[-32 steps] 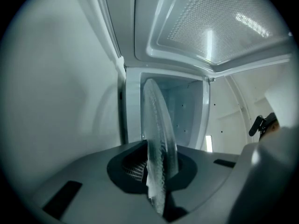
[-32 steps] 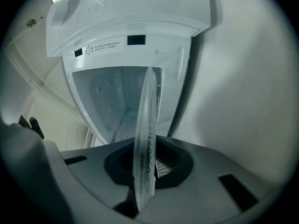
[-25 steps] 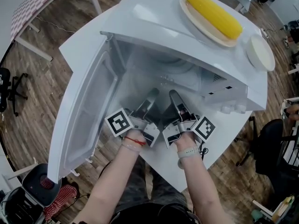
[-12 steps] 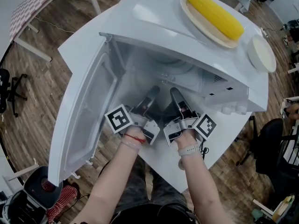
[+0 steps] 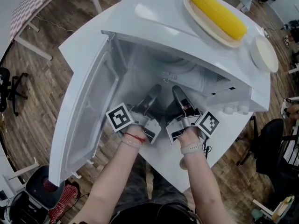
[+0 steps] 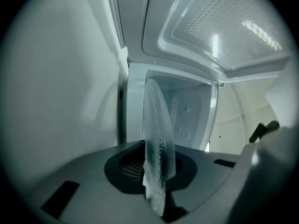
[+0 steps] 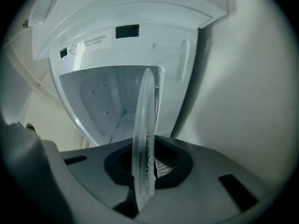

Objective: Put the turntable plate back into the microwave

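Observation:
The white microwave (image 5: pixel 154 27) stands on a white table with its door (image 5: pixel 84 120) swung open to the left. Both grippers reach side by side into its cavity. The clear glass turntable plate (image 6: pixel 158 139) shows edge-on between the jaws of my left gripper (image 6: pixel 156 171), which is shut on its rim. My right gripper (image 7: pixel 142 171) is likewise shut on the plate (image 7: pixel 144 139), also edge-on. In the head view the left gripper (image 5: pixel 152 94) and right gripper (image 5: pixel 179 94) sit just inside the opening. The plate (image 5: pixel 187 76) is only a faint glassy shape ahead of them.
A corn cob (image 5: pixel 219 14) lies on an oval dish on top of the microwave, with a small white round dish (image 5: pixel 264 55) to its right. Cavity walls close in on both sides of the grippers. Chairs and another table stand on the wooden floor around.
Both grippers, still holding the plate, have edged a little farther into the cavity. The door and the things on top have not moved.

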The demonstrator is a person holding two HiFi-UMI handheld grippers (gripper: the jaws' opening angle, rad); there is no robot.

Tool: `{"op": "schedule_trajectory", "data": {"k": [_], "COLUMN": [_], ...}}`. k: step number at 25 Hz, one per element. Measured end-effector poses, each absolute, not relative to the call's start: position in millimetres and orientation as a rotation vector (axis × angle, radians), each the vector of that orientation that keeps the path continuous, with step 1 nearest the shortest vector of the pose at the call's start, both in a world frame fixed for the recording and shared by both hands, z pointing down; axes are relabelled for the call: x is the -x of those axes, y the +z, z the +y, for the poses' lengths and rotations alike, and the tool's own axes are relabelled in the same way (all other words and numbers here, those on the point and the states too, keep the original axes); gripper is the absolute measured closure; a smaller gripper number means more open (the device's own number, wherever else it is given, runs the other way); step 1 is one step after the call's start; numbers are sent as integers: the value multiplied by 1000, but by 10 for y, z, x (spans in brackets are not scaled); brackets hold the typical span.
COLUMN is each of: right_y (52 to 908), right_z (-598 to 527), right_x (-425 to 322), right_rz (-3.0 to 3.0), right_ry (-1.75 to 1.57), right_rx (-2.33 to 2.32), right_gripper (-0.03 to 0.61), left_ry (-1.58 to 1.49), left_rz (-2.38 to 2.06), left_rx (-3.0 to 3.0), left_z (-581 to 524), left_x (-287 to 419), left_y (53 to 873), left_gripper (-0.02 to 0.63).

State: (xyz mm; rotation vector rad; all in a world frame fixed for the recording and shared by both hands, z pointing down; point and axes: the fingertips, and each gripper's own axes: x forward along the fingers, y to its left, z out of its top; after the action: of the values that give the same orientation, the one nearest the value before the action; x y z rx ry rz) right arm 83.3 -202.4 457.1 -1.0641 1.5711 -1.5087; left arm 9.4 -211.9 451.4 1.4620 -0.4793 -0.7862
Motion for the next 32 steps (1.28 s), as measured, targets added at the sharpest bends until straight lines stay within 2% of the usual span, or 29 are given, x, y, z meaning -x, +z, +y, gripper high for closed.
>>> {"op": "schedule_trajectory", "data": {"k": [32], "right_y": [4541], "right_z": [-1962], "right_x": [-922], "right_rz": [1551], "right_ry": [-1468], "right_rx": [1022], "right_gripper": [525], "left_ry": [-784], "left_rz": [-493], "left_rx": [-1411], "left_z": [-2078], "left_x": [-106], "left_y": [4556], "left_gripper": [581]}}
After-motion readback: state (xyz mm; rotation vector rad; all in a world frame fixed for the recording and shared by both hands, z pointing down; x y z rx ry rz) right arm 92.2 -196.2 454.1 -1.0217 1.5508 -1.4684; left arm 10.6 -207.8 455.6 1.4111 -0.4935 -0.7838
